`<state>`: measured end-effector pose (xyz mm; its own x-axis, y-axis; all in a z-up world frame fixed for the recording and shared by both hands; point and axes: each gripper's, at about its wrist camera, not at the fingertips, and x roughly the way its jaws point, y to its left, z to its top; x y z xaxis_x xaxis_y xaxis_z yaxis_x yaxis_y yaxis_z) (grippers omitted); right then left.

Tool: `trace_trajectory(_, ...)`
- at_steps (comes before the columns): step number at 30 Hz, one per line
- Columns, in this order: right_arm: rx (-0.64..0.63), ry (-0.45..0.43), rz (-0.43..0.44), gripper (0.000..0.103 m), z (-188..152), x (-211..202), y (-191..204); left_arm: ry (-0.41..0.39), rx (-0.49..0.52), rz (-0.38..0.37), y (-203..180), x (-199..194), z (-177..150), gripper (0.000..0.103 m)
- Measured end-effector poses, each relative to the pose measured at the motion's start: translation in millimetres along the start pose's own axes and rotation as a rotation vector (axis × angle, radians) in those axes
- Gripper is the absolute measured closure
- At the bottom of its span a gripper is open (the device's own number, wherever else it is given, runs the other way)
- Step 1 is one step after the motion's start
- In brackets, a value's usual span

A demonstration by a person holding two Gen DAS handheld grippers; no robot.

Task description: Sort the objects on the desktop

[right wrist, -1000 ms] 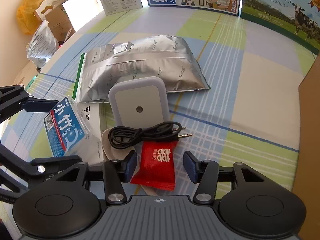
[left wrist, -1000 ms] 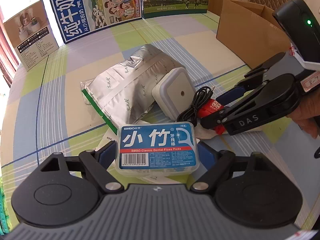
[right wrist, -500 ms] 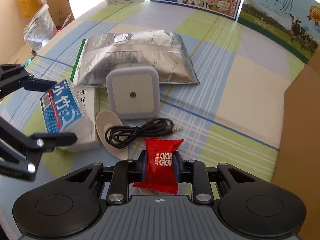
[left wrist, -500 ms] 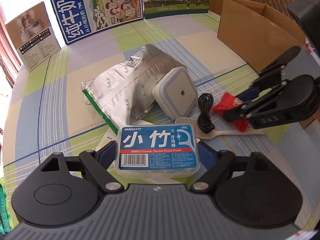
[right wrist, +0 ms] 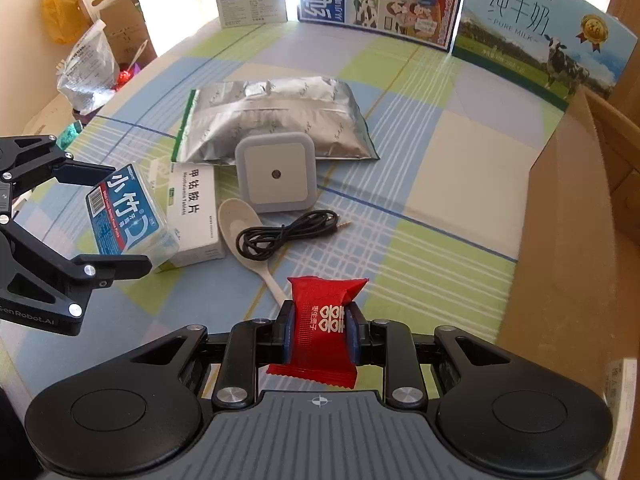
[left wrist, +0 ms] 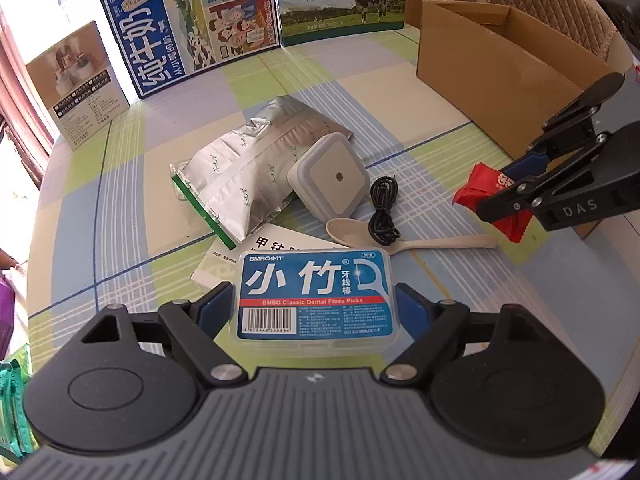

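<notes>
On your left, your left gripper (left wrist: 314, 305) clamps the floss pick box (left wrist: 315, 294) just above the medicine carton (right wrist: 195, 214); the smooth plastic could slip. On your right, your right gripper (right wrist: 320, 335) pinches the red candy packet (right wrist: 321, 324) near the cardboard box (right wrist: 568, 216); the wrapper might slide free.

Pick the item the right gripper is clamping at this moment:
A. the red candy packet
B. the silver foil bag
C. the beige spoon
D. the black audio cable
A: in the right wrist view the right gripper has both pads pressed on the red candy packet, lifted off the table, while the cable, spoon and foil bag lie on the cloth.
</notes>
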<state>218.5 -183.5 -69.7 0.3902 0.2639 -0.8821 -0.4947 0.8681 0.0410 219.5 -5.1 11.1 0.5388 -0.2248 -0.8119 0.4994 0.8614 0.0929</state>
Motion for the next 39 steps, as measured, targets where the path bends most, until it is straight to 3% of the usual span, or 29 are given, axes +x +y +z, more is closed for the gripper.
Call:
trace_trajectory(19, -0.001, -0.124, -0.035, 0.081, 2, -85, -6, -0.046, 0.029, -0.002, -40, -59, 18, 0.02)
trace_trajectory(39, 0.104, -0.175, -0.149, 0.081, -35, -167, -93, -0.112, 0.122, -0.109, -149, -80, 92, 0.02)
